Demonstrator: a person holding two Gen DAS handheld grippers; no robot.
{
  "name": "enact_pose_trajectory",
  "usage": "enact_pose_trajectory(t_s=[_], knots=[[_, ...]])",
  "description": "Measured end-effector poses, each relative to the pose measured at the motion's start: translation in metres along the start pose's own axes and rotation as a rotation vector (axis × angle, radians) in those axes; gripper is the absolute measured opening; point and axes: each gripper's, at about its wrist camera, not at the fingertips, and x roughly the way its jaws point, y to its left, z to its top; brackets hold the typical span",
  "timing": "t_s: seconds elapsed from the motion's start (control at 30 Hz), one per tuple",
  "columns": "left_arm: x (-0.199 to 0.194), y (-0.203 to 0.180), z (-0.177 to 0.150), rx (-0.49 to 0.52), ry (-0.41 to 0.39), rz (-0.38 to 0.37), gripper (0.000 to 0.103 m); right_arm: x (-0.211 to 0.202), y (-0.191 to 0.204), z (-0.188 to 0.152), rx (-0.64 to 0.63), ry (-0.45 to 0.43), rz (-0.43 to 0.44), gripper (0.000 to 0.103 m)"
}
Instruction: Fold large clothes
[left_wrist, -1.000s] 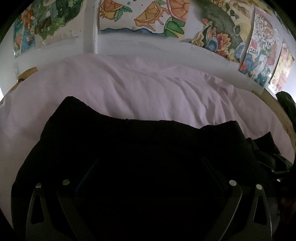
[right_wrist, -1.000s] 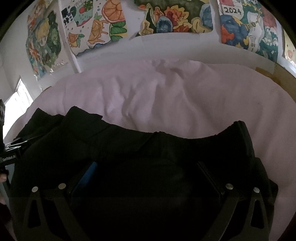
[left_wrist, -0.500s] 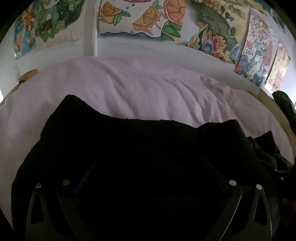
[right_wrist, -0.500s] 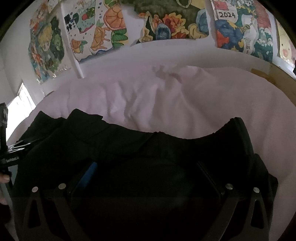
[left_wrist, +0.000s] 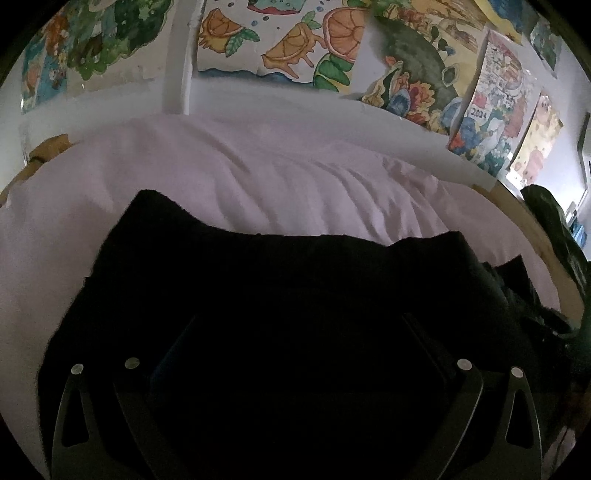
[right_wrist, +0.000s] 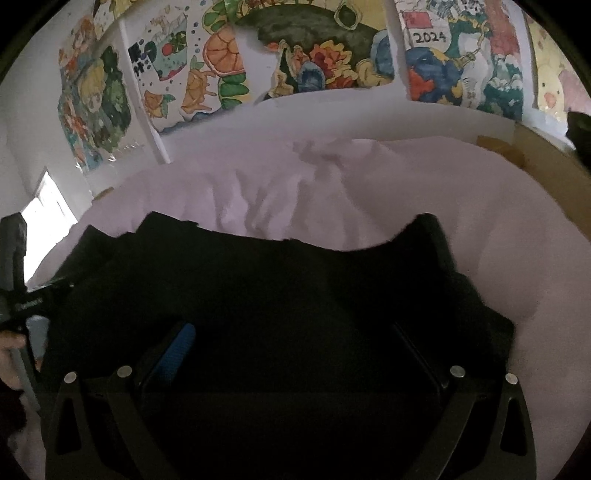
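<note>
Black garment spread on a pale lilac bedsheet, both tongs low over it.

Left wrist view: the left gripper points level toward the postered wall, fingers spread wide; whether they pinch the dark cloth I cannot tell. Right wrist view: the right gripper sits likewise over the garment, fingers wide apart, grip unclear. At the left edge a hand holds the other tool.
</note>
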Motion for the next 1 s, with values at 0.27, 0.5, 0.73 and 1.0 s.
enact_pose_trajectory(t_s=[0.27,0.5,0.73,1.0], knots=[[-0.026,0.013,-0.005,0.017,0.002,0.034,0.101,-0.029,-0.027,-0.007,-0.004,-0.018,-0.093,0.103],[-0.051,0.025,-0.011,0.053,-0.019,0.083,0.101,-0.052,-0.046,-0.015,0.014,-0.028,-0.145,0.103],[-0.076,0.056,-0.027,0.087,-0.035,0.15,0.101,-0.061,-0.07,-0.027,0.04,-0.013,-0.183,0.103],[-0.079,0.107,-0.044,-0.045,0.055,-0.055,0.101,-0.051,-0.102,-0.049,0.159,0.062,-0.058,0.103]])
